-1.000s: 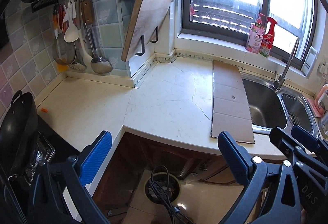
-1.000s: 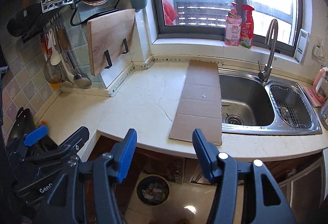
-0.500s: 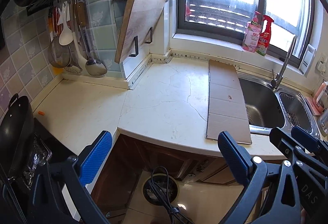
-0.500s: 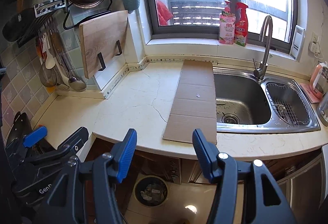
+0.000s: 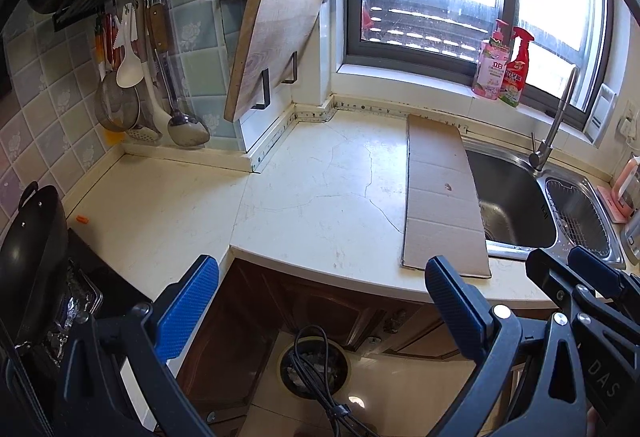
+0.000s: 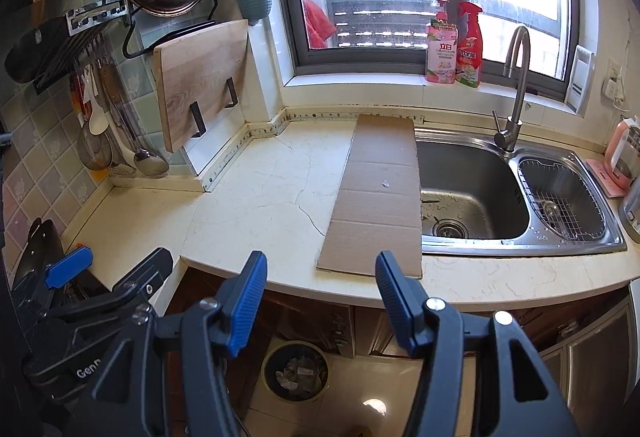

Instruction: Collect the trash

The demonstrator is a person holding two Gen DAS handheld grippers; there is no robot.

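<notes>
The biggest piece of rubbish in sight is the flat cardboard strip [image 6: 378, 197] lying on the pale desk [image 6: 256, 205], its right long edge hanging over the sink [image 6: 472, 189] and its near end almost at the desk's front lip. To lift it well, I'd say come in low at that near end, slide one pad under the overhang by the sink and pinch the edge, since a flat sheet gives nothing to bite from above.

From the right claw [image 6: 318, 301], which gapes with nothing between its blue pads, the cardboard's near end sits just beyond at about 12 o'clock. From the left claw [image 5: 320, 303], also spread wide and empty, the same cardboard [image 5: 440, 197] lies toward 1 o'clock, with bare desk [image 5: 312, 197] straight ahead.

The round bin [image 6: 295, 371] stands on the floor under the desk's edge, at 6 o'clock below the right claw, already holding scraps.

Smaller: a tiny orange bit [image 5: 82, 219] rests far left on the desk near the black wok [image 5: 28, 261], at about 10 o'clock from the left claw and well apart from it. A speck [image 6: 385, 183] sits mid-cardboard; I can't tell what it is.
</notes>
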